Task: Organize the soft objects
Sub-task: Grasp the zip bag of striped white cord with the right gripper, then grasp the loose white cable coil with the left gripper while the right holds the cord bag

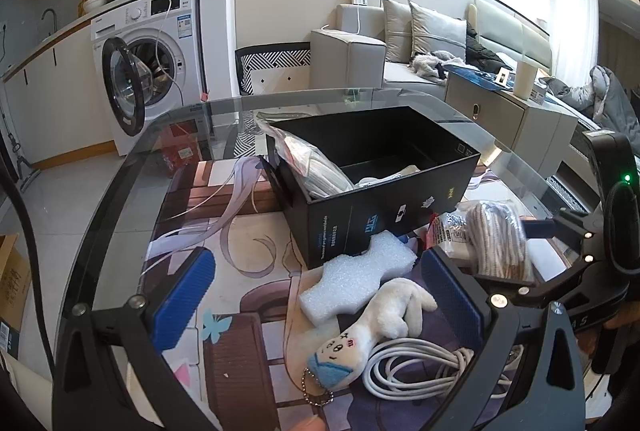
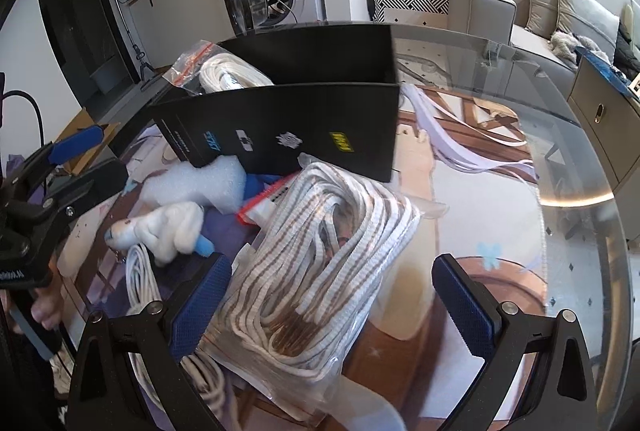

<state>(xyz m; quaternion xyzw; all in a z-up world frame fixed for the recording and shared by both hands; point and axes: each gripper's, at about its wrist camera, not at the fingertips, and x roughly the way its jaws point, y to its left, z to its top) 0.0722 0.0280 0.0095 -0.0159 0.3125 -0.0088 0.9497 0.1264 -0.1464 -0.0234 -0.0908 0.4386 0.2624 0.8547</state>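
A black open box (image 1: 384, 199) (image 2: 288, 123) stands on the glass table and holds a bagged white cord (image 1: 316, 167) (image 2: 228, 73). In front of it lie a white foam piece (image 1: 352, 277) (image 2: 200, 183), a white plush toy (image 1: 372, 323) (image 2: 160, 227), a coiled white cable (image 1: 416, 367) (image 2: 140, 279) and a clear bag of striped cord (image 1: 500, 243) (image 2: 316, 263). My left gripper (image 1: 320, 307) is open, its pads on either side of the plush toy. My right gripper (image 2: 336, 307) is open around the bag of striped cord; it also shows in the left wrist view (image 1: 560, 255).
The round glass table (image 1: 120, 191) (image 2: 580, 191) lies over a printed mat. A washing machine (image 1: 156, 59) with its door open stands behind, with a sofa (image 1: 400, 43) and a low cabinet (image 1: 512, 111) to the right. A cardboard box (image 1: 12, 279) sits on the floor at left.
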